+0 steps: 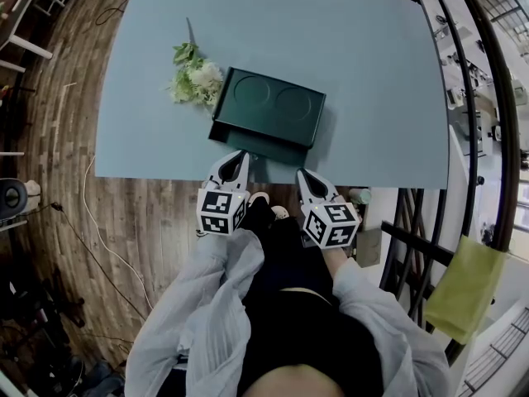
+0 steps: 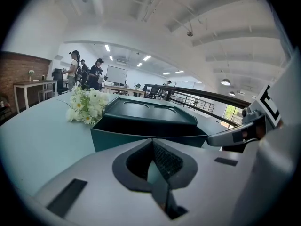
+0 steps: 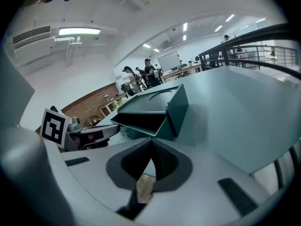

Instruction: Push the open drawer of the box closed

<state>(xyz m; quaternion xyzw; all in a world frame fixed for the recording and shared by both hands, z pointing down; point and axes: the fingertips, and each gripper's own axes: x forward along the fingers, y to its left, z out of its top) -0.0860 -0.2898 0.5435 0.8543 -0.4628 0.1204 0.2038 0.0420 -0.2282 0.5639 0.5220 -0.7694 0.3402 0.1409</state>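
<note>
Room: an open loft with a wooden floor (image 1: 58,139), a dark railing (image 1: 488,98) on my right, and people (image 2: 75,69) standing well away by a brick wall (image 2: 19,67)

Bench (image 1: 372,73): pale blue-grey, smooth and matt; I judge the box could slide on it under a hard shove

Box (image 1: 269,106): dark green, lying flat near the bench's near edge, with two round recesses in its lid; a bunch of white flowers (image 1: 194,77) lies just beside its left far corner

Drawer (image 1: 248,143): pulled out of the box's near side towards me, its front wall facing both cameras

Left gripper (image 1: 235,162): just short of the drawer front, towards its left end; I cannot tell whether it touches. Its fingers (image 2: 84,173) are pressed together, with nothing between them

Right gripper (image 1: 307,179): at the bench edge, off the drawer's right end, fingers (image 3: 211,173) likewise pressed together and empty

Step in hand, as I judge it: the approach to the drawer front. I would set both closed tips flat against the front, one towards each end, and push evenly straight away from me so the drawer runs in without skewing, slowly enough that the box stays put and clear of the flowers
</note>
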